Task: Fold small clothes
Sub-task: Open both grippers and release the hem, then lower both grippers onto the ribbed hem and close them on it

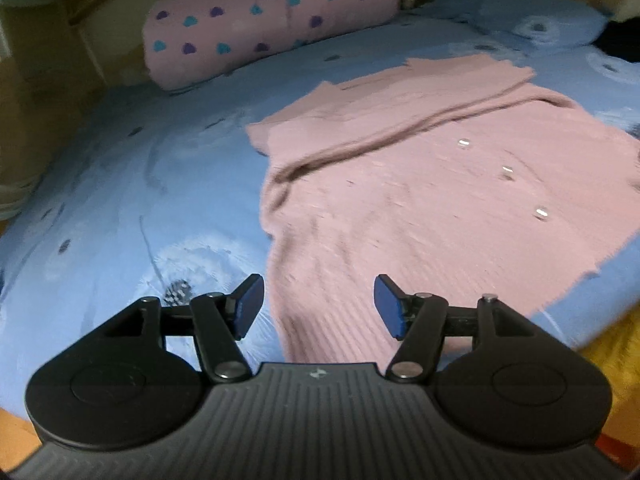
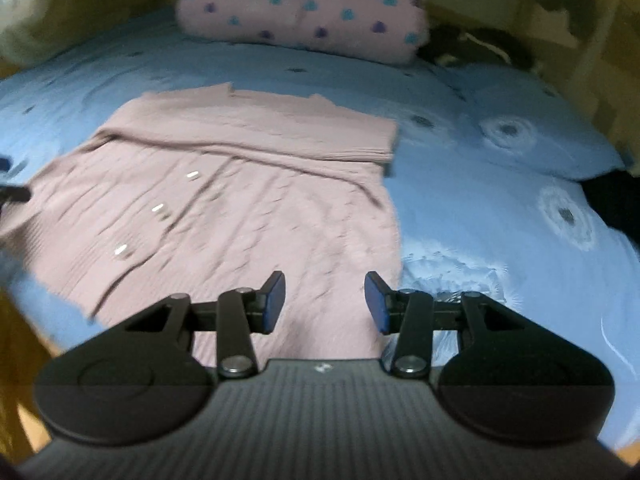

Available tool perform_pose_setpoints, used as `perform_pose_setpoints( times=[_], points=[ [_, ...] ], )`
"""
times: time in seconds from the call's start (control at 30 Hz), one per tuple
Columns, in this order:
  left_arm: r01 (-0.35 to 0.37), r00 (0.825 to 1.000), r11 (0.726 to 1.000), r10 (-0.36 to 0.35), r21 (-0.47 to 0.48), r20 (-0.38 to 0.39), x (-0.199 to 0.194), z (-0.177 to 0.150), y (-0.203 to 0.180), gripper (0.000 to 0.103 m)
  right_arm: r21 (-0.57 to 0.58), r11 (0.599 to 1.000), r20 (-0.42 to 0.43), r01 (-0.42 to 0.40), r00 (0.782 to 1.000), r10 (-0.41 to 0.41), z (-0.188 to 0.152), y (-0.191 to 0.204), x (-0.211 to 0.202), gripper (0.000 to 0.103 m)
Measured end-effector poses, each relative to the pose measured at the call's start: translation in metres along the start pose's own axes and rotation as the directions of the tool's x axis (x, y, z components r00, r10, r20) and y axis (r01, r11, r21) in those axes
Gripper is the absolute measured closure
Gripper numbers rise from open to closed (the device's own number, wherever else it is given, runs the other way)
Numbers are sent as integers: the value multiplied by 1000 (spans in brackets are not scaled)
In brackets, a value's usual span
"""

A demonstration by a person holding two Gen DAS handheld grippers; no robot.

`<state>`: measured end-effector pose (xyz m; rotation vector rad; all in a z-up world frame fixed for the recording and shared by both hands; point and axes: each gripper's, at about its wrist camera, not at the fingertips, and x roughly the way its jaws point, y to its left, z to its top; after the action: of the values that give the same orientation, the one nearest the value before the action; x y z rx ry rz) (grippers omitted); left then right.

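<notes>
A pink knit cardigan (image 1: 420, 200) with small shiny buttons lies flat on the blue bed sheet (image 1: 140, 184), a sleeve folded across its upper part. It also shows in the right wrist view (image 2: 240, 208). My left gripper (image 1: 319, 306) is open and empty, hovering over the cardigan's near left hem corner. My right gripper (image 2: 325, 306) is open and empty, hovering over the cardigan's near right hem corner. A dark part of the left gripper shows at the left edge of the right wrist view.
A rolled pink blanket with heart prints (image 1: 272, 20) lies at the head of the bed, also in the right wrist view (image 2: 304, 8). A blue pillow (image 1: 520, 12) lies right of it. Wooden floor shows past the near bed edge (image 1: 612, 356).
</notes>
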<state>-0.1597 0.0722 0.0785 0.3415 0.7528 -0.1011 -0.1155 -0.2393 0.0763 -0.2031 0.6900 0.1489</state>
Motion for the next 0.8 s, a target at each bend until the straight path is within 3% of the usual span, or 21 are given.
perform_pose_setpoints(
  times=[0.43, 0.8],
  points=[
    [50, 997, 996, -45, 78, -62, -21, -32, -24, 36, -109, 992, -32, -62, 998, 59, -41, 38, -23, 57],
    [-25, 998, 991, 32, 132, -52, 4, -28, -36, 36, -184, 983, -52, -7, 999, -3, -46, 50, -8, 57]
  ],
)
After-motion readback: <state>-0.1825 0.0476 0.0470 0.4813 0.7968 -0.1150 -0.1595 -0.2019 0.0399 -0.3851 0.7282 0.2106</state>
